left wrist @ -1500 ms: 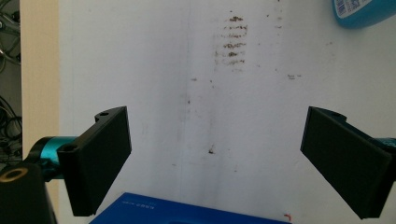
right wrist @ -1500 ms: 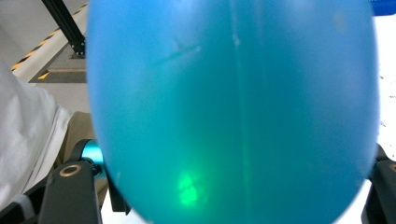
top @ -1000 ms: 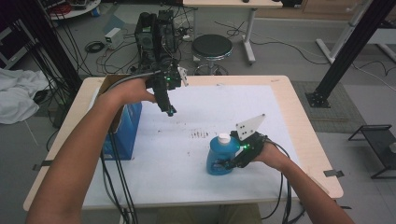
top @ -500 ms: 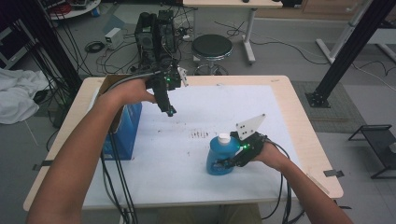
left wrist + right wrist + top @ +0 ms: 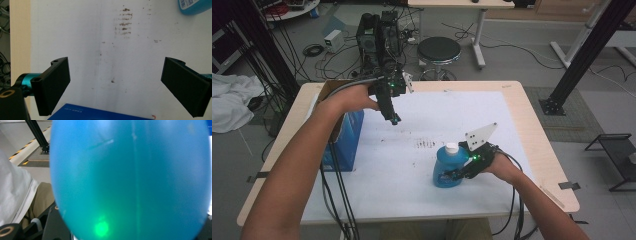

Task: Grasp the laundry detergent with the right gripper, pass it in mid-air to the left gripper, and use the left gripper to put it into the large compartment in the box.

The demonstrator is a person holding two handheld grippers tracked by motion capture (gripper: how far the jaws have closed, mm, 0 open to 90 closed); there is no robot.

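A blue bottle (image 5: 446, 169) with a white cap stands upright at the front right of the white-covered table (image 5: 492, 115). My right gripper (image 5: 451, 174) comes at it from the right. Its jaws have just been closing and now press on the bottle's sides. In the right gripper view the bottle's blue body (image 5: 130, 177) stands right before the camera, with a black finger (image 5: 47, 226) at its lower left. My left gripper (image 5: 394, 120) hangs above the table's back left, pointing down. Its jaws stand wide open (image 5: 113, 85) with nothing between them, over bare white sheet.
A blue box (image 5: 344, 145) stands at the table's left edge, and its top (image 5: 100, 115) lies just below the left jaws. Brown smudges (image 5: 427, 144) mark the sheet's middle. Behind the table are a black stool (image 5: 439, 50) and a black equipment rack (image 5: 379, 30).
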